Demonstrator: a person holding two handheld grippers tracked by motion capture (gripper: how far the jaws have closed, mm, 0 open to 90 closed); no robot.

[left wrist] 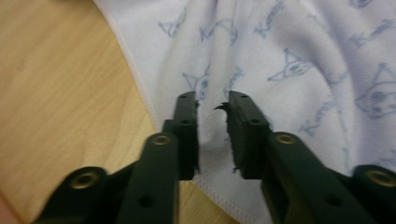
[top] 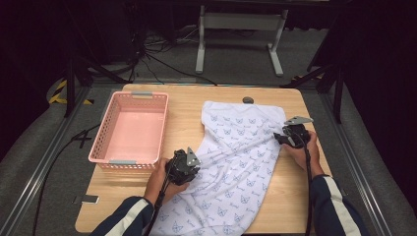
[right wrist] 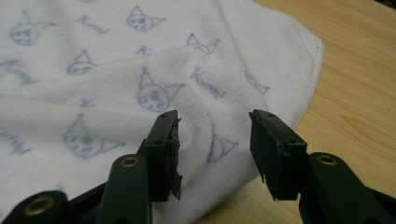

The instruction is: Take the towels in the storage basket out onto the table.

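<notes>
The towel (top: 236,162) is soft white cloth with a fine woven rib, matt, printed with pale blue cat faces, and its edge has a stitched hem. The table (top: 187,113) is light wood with visible grain, smooth and a little shiny. The basket (top: 110,123), at 9 o'clock from the towel, is pink plastic with perforated walls, slightly glossy. The left gripper (left wrist: 212,105) and the right gripper (right wrist: 215,123) have black matt plastic jaws with rough-edged pads and brass-coloured metal rivets.
</notes>
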